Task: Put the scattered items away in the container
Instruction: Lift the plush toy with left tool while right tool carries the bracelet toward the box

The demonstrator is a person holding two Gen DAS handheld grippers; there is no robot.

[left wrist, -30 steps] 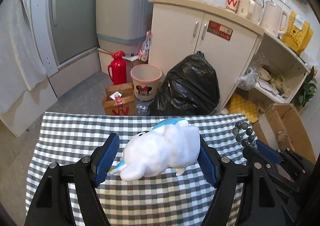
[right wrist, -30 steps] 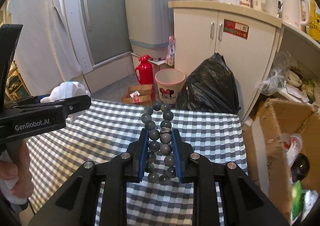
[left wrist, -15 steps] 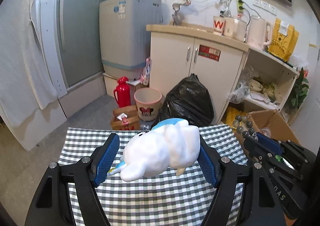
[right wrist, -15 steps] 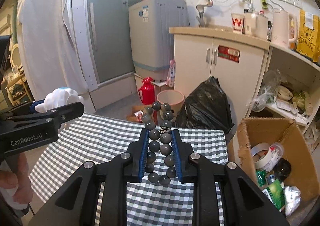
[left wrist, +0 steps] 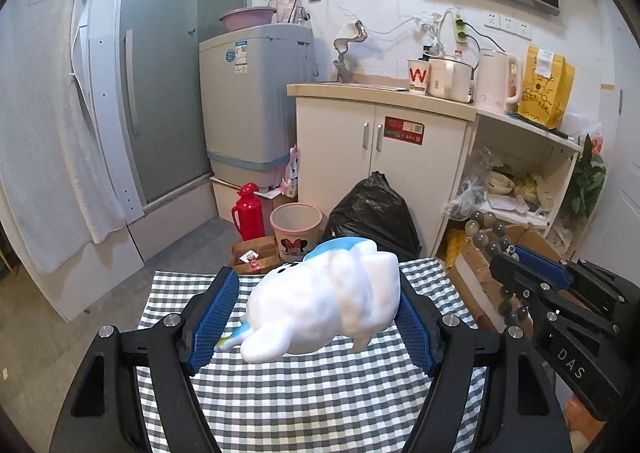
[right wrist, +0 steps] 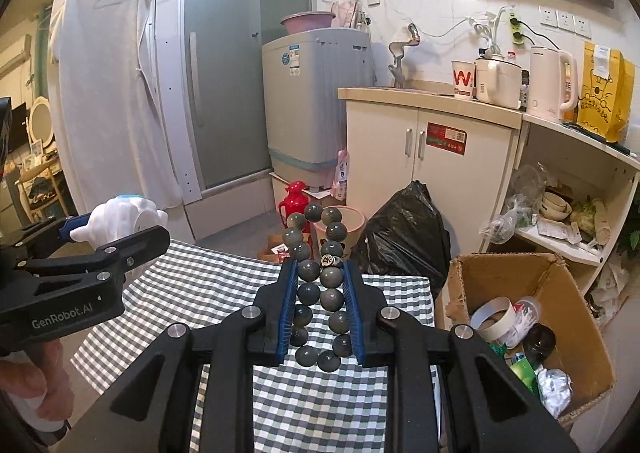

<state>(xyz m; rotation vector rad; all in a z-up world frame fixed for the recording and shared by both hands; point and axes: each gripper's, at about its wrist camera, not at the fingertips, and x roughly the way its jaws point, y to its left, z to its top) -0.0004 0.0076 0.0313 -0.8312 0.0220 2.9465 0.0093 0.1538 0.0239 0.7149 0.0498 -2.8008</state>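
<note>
A: Left gripper (left wrist: 316,319)? Fingers are standing wide, wedging a white plush toy (left wrist: 326,303) between the pads, carrying it above the checkered tabletop (left wrist: 304,393).

B: Right gripper (right wrist: 320,303) is closing narrow on a dark bead bracelet (right wrist: 318,285), loop sticking up past the tips. Cardboard box (right wrist: 532,327) is sitting on the floor just right of the tabletop, already holding tape and scraps.

A: Risks?

B: Toy is only touching the right pad clearly, so it's likely slipping if tilted. Beads are round, could be rolling out.

A: View differences?

B: Only the right view is showing inside the box and a hand (right wrist: 36,393); left view is showing mostly the box edge.
</note>
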